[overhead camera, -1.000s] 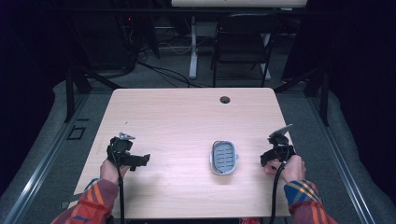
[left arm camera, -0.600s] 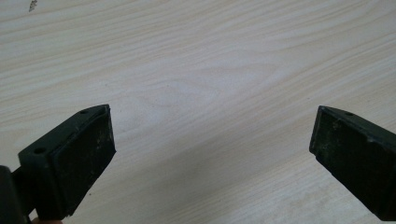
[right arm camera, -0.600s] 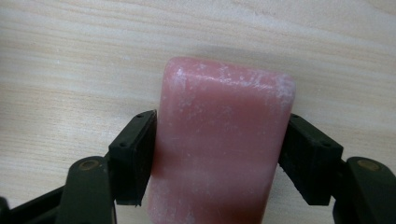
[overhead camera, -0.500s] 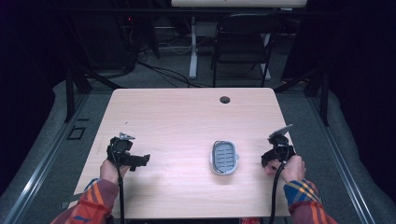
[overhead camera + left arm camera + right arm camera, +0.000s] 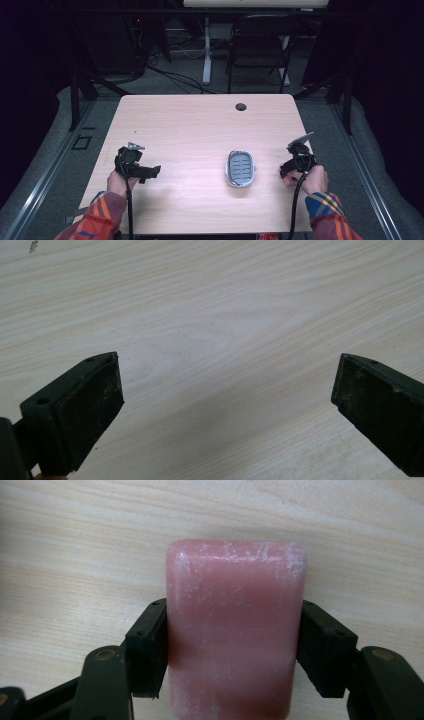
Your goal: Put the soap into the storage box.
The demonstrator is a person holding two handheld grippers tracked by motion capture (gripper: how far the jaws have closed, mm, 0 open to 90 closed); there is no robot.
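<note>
Little has shifted on the table since 1 second ago: both hands sit where they were, and the right gripper's (image 5: pixel 286 169) jaws have just been closing on a pink soap bar. High view: the right gripper rests near the table's (image 5: pixel 200 120) right edge, the grey soap dish (image 5: pixel 240 168) lying just to its left, its long axis running away from the person; the left gripper (image 5: pixel 150 172) waits well apart, across the wood, making the right hand the nearer of the 2 to the dish. Left gripper view: its jaws stand wide with bare wood grain between them. Right gripper view: both pads (image 5: pixel 150 645) press the long sides of the pink soap bar (image 5: pixel 235 625), whose long axis runs straight out along the jaws.
</note>
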